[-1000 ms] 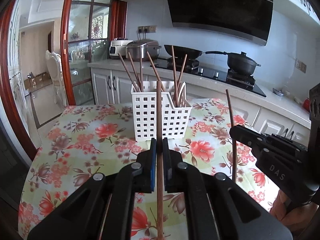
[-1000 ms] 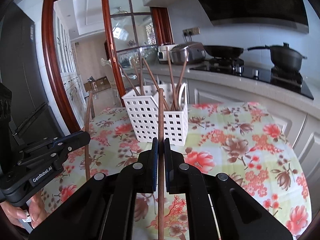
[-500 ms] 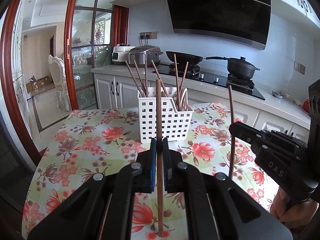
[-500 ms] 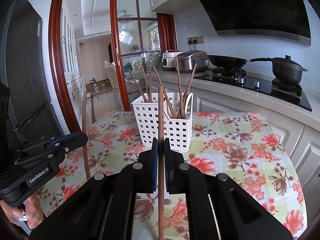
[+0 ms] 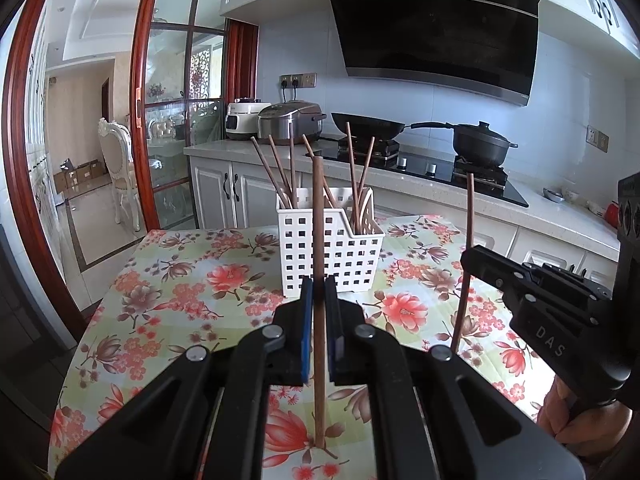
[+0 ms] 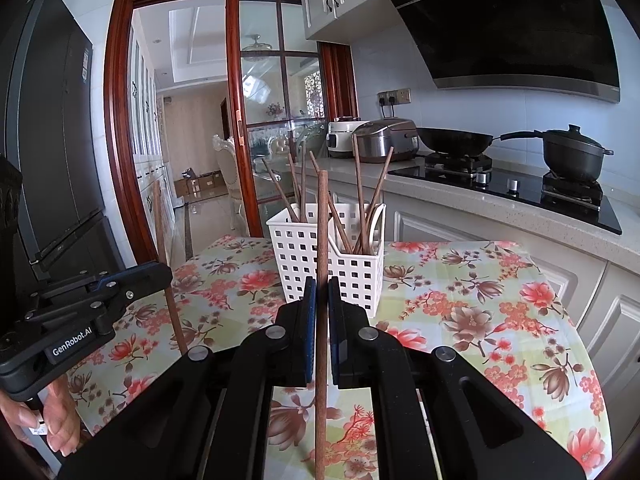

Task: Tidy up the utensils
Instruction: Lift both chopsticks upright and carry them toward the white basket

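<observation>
The left gripper [image 5: 319, 312] is clamped on a brown chopstick [image 5: 319, 240], its blue-edged pads pressed against the stick from both sides; the stick stands nearly upright, its top rising in front of the white basket [image 5: 332, 256] and its lower end showing below the jaws over the floral tablecloth [image 5: 180, 288]. The right gripper [image 6: 321, 312] is closed in the same way on a second chopstick [image 6: 321, 248], also held close to vertical, with its upper tip overlapping the basket in the right wrist view. Each gripper appears in the other's camera: from the left wrist view the right gripper [image 5: 472, 256] sits at the right edge with its stick passing through its tip, and from the right wrist view the left gripper [image 6: 160, 276] sits at the left edge, a person's hand [image 6: 52, 420] wrapped around its handle (a ring shows on one finger). The basket is a perforated white plastic caddy with two compartments, standing on the table well ahead of both grippers. Several more chopsticks [image 5: 280, 172] lean inside it, some in the left compartment and some in the right, fanned out at different angles. Neither held stick touches the basket. Behind the table runs a pale kitchen counter [image 5: 440, 188] with a rice cooker [image 5: 290, 122], a black wok [image 5: 368, 128] and a lidded black pot [image 5: 482, 148] on the hob.
</observation>
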`<state>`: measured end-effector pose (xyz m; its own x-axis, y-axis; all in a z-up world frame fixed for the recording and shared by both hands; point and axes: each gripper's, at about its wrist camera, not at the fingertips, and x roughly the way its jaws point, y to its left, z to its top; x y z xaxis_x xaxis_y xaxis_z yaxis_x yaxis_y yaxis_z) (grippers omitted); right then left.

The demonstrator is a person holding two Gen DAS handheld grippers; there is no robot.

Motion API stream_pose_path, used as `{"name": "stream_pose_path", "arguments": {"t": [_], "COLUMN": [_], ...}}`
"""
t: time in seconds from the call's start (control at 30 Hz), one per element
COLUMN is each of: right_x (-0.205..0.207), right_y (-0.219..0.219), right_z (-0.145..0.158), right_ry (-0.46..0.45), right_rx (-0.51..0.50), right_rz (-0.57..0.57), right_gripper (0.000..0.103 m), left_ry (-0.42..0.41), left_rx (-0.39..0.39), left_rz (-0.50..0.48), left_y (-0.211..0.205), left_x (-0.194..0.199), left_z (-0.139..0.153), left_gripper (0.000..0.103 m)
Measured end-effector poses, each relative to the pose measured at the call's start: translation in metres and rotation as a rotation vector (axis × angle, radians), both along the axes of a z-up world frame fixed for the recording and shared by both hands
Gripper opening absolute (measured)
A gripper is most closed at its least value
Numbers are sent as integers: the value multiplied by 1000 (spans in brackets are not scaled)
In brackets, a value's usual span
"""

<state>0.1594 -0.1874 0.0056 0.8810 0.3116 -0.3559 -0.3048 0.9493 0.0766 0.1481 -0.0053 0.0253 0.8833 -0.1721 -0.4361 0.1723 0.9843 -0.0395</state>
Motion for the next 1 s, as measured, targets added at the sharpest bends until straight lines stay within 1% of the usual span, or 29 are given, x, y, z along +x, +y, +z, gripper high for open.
{"name": "stream_pose_path", "arguments": {"t": [0.17,0.47,0.6,0.77,0.87,1.0], "right_x": [0,6,9,18,25,35], "right_y": [-3,1,1,4,7,10], "right_z": [-2,1,11,20,24,36], "right_ry": [-12,-18,-51,-76,-78,-93], "right_rx": [14,-7,6,-9,-14,-20], "right_rz": [3,2,-1,-1,-1,1], "right_gripper": [6,6,6,6,6,6], "left_ry": [-5,-7,-9,-12,-35,-57], "left_rx": [-2,-2,-9,-11,18,33], "left_rz": [-1,-12,-21,-32,-25,-18], "left_y": [1,1,3,6,4,6], "left_x": [0,3,8,15,22,36], "left_z": [2,8,15,26,34,47], "left_gripper": [6,6,6,6,6,6]}}
